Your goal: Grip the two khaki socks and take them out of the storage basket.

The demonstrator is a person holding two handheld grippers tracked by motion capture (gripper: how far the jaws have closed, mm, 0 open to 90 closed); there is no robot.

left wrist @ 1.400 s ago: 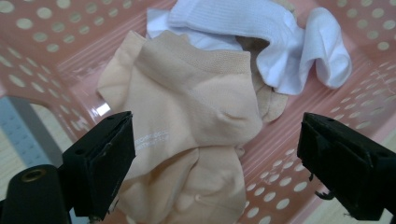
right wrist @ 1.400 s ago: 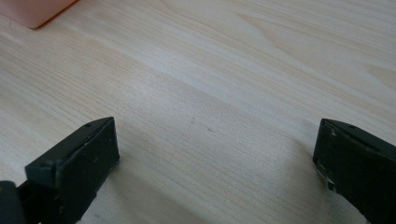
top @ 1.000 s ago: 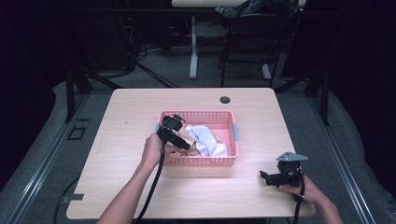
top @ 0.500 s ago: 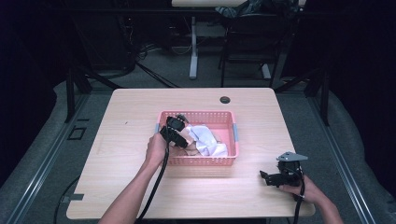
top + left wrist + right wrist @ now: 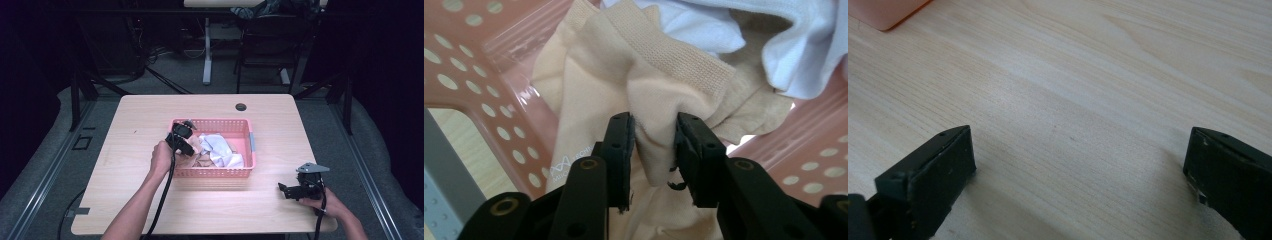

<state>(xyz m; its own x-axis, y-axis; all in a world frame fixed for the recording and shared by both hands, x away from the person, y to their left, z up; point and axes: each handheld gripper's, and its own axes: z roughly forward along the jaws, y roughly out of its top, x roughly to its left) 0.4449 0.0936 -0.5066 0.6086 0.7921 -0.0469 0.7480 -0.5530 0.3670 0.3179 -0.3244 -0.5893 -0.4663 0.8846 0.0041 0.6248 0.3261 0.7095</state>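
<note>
Beige cloth (image 5: 644, 115), perhaps a sock, pinched between jaws of left gripper (image 5: 653, 145) inside pink basket (image 5: 250, 145), beside white cloth (image 5: 220, 150). Right gripper (image 5: 1078, 175) spread wide, resting low over wooden table (image 5: 280, 120), well apart from basket.

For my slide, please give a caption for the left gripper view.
Left tool pinching a fold of beige cloth inside the pink basket, white cloth behind.

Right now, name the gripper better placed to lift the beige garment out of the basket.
Left. The left gripper is inside the pink basket, its jaws pinching a fold of the beige garment. The right gripper rests open over bare table, away from the basket.
</note>
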